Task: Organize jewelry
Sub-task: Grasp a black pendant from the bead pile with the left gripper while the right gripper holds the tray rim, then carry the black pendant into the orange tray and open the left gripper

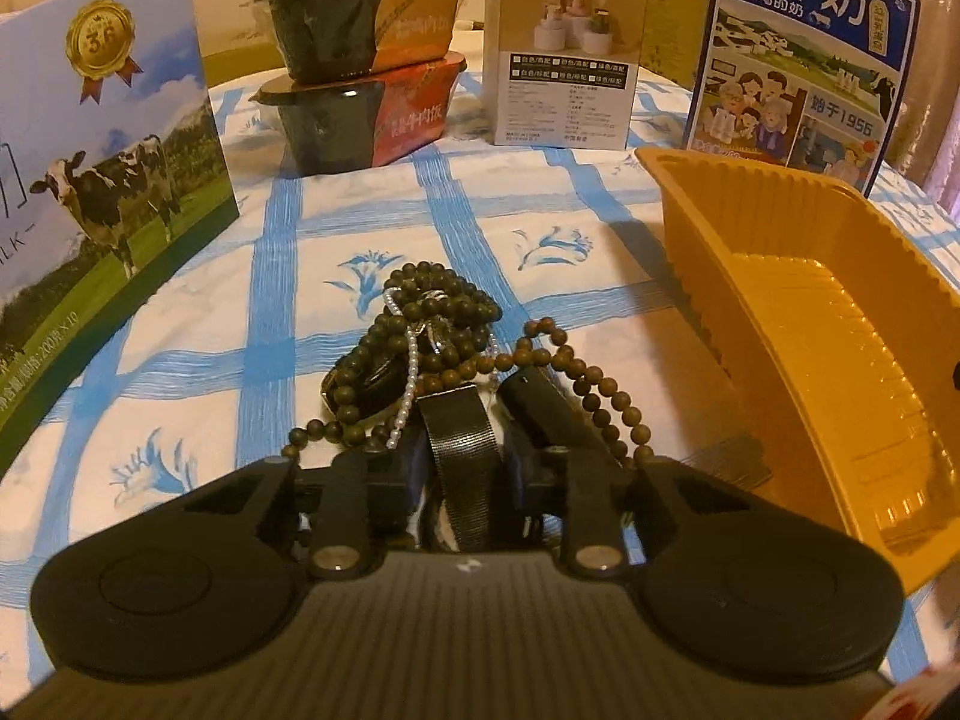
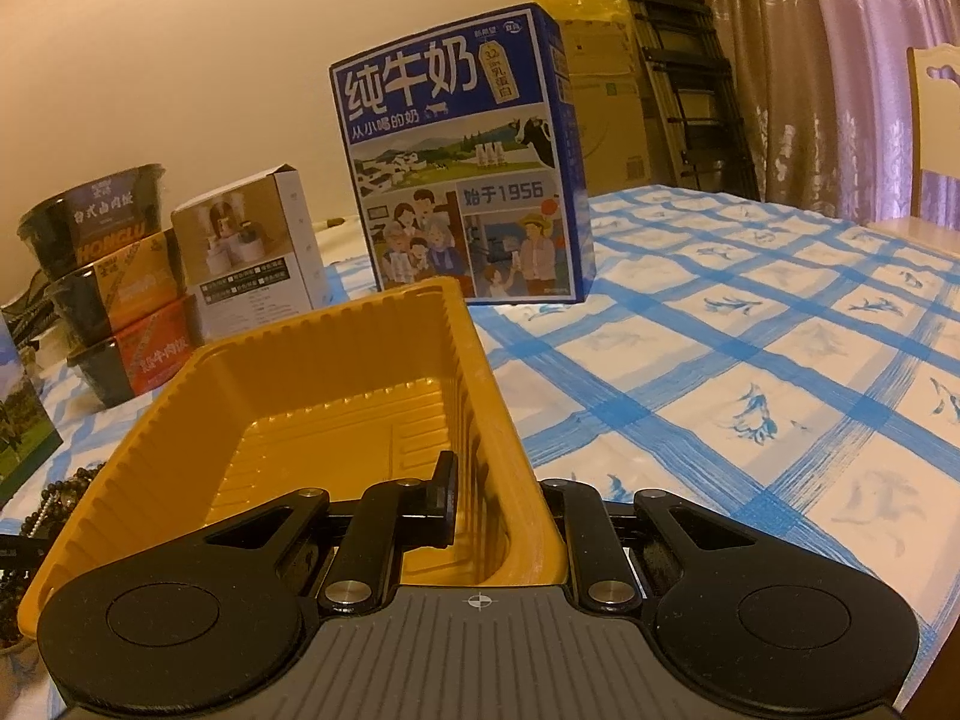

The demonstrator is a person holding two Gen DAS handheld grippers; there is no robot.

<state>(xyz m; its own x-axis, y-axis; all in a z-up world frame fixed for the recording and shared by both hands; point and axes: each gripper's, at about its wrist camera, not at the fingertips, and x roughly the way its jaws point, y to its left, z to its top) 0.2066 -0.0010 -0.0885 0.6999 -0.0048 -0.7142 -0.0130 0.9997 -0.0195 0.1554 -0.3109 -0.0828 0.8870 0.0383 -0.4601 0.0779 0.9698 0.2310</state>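
Note:
A pile of jewelry lies on the checked cloth in the left wrist view: dark wooden bead strands (image 1: 444,300), a thin pearl chain (image 1: 411,372) and a black woven watch strap (image 1: 459,444). My left gripper (image 1: 456,387) is down in the pile, its fingers close on either side of the strap and pressing on it, with beads draped over them. A yellow plastic tray (image 1: 780,300) stands to the right of the pile. My right gripper (image 2: 498,516) is shut on the near wall of the tray (image 2: 336,372), one finger inside, the other hidden outside. The beads (image 2: 54,498) show at the left edge.
Behind the pile stand a cow-print milk box (image 1: 108,138), three stacked food bowls (image 1: 360,60), a small white box (image 1: 564,60) and a blue milk carton box (image 2: 462,180). A chair (image 2: 936,138) and curtains are at the far right.

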